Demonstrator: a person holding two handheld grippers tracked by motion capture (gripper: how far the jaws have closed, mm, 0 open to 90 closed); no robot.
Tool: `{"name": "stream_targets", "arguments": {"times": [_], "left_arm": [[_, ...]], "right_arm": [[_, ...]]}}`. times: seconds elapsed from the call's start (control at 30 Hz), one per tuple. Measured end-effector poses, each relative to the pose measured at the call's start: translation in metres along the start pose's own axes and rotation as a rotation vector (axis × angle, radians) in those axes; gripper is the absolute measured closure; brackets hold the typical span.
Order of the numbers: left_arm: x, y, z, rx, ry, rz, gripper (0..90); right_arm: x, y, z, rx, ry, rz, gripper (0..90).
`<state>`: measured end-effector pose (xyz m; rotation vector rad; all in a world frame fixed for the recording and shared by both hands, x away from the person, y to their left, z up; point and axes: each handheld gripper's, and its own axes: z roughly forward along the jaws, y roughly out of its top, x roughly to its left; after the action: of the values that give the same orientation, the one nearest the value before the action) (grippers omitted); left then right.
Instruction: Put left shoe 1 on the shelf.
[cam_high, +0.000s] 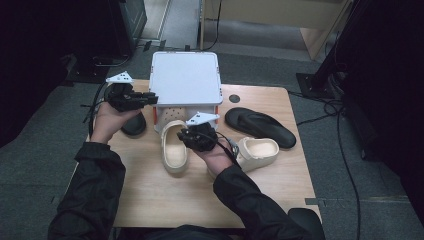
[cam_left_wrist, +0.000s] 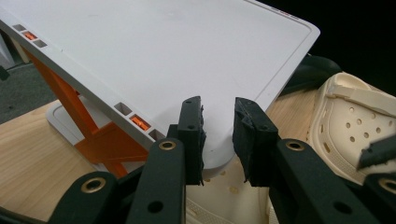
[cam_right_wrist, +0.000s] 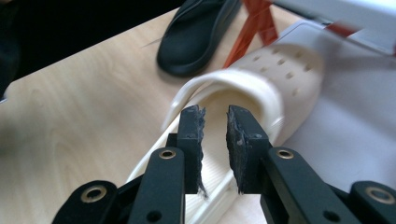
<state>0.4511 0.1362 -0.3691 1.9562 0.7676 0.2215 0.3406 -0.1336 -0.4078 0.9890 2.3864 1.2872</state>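
High view, your left gripper (cam_high: 150, 98): you hold it at the left front corner of the white lid (cam_high: 185, 77), jaw tips at the lid's edge.
High view, box: the lid stands propped above the white base on orange struts (cam_high: 155, 117), at the far side of the wooden table (cam_high: 165, 195).
High view, your right gripper (cam_high: 186, 136): it sits over the cream clog (cam_high: 173, 147) whose toe lies under the lid's front edge.
High view, other shoes: a second cream clog (cam_high: 257, 152) lies just right of your right hand; a black slide sandal (cam_high: 260, 127) lies beyond it, and another black sandal (cam_high: 134, 125) rests below your left hand.
Left gripper view, jaws: slightly apart, the lid's (cam_left_wrist: 163, 60) rounded corner sits in the gap; I cannot tell whether the pads press on it.
Left gripper view, around: an orange strut (cam_left_wrist: 105, 144) rises beneath the lid; the perforated cream clog (cam_left_wrist: 345, 126) lies at right, and the other gripper's jaw tip (cam_left_wrist: 378, 153) shows at the right edge.
Right gripper view, jaws: a narrow gap stands between the pads, with nothing in it; they hover over the clog's (cam_right_wrist: 261, 79) heel opening.
Right gripper view, clog: blurred, toe on the white base (cam_right_wrist: 345, 116); a black sandal (cam_right_wrist: 198, 35) lies beyond on the table.
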Motion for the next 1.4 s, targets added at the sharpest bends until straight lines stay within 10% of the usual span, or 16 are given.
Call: {"name": "stream_targets", "arguments": {"times": [0.57, 0.9, 1.4], "left_arm": [[0.000, 0.000, 0.001, 0.000, -0.001, -0.008, 75.7], [0.000, 0.000, 0.001, 0.002, -0.002, -0.009, 76.3], [0.001, 0.000, 0.001, -0.003, -0.009, -0.014, 76.7]], "right_arm": [[0.042, -0.055, 0.001, 0.063, 0.125, -0.021, 80.2], [0.046, -0.090, 0.025, 0.166, 0.117, -0.029, 82.4], [0.043, -0.072, 0.031, 0.120, 0.073, -0.075, 84.2]]}}
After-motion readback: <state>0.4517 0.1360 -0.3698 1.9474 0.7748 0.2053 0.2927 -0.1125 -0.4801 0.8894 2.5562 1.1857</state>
